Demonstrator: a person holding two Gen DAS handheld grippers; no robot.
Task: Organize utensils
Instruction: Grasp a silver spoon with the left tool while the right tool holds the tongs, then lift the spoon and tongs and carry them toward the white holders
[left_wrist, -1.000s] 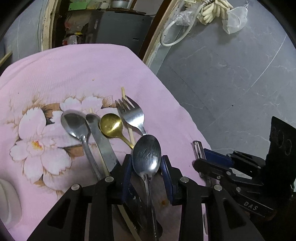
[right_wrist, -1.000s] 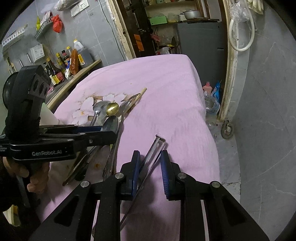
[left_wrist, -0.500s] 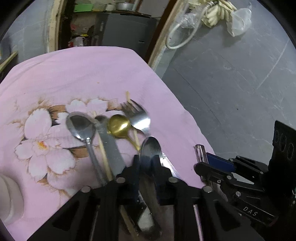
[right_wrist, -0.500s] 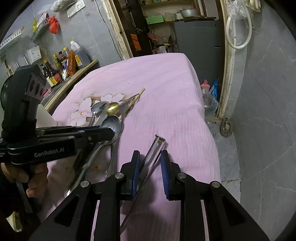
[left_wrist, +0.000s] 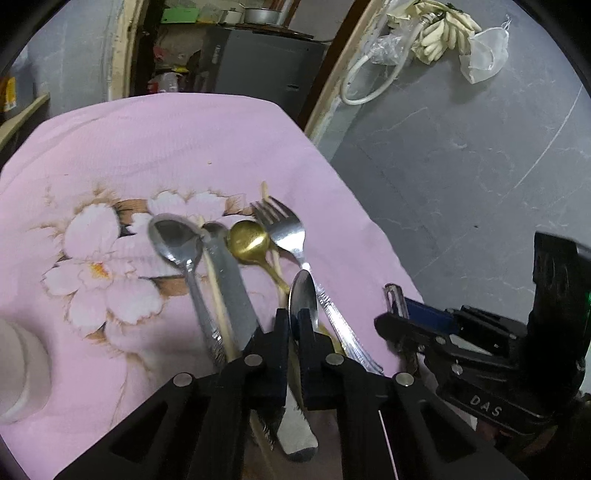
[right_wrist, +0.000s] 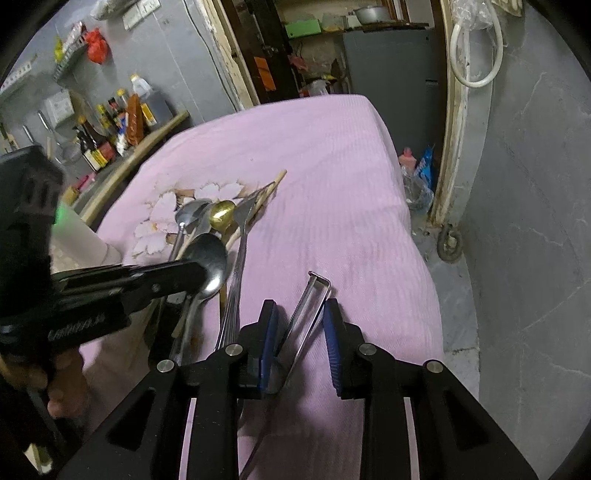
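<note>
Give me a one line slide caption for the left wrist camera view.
Left gripper clamps a steel spoon beside a gold spoon and fork on pink floral cloth.

cloth (left_wrist: 184, 147): pink woven fabric, matt, fine ribbed texture, printed flowers
steel spoon (left_wrist: 303, 299): shiny metal, bowl a bit scuffed
small spoon (left_wrist: 248, 240): gold-tone metal, glossy
fork (left_wrist: 286, 230): polished steel
chopsticks (right_wrist: 273, 184): pale wood, matt
tongs (right_wrist: 308, 306): thin bright metal
gripper pads (right_wrist: 267, 343): blue, ribbed, rubbery-looking
gripper bodies (right_wrist: 207, 417): matt black plastic
</note>
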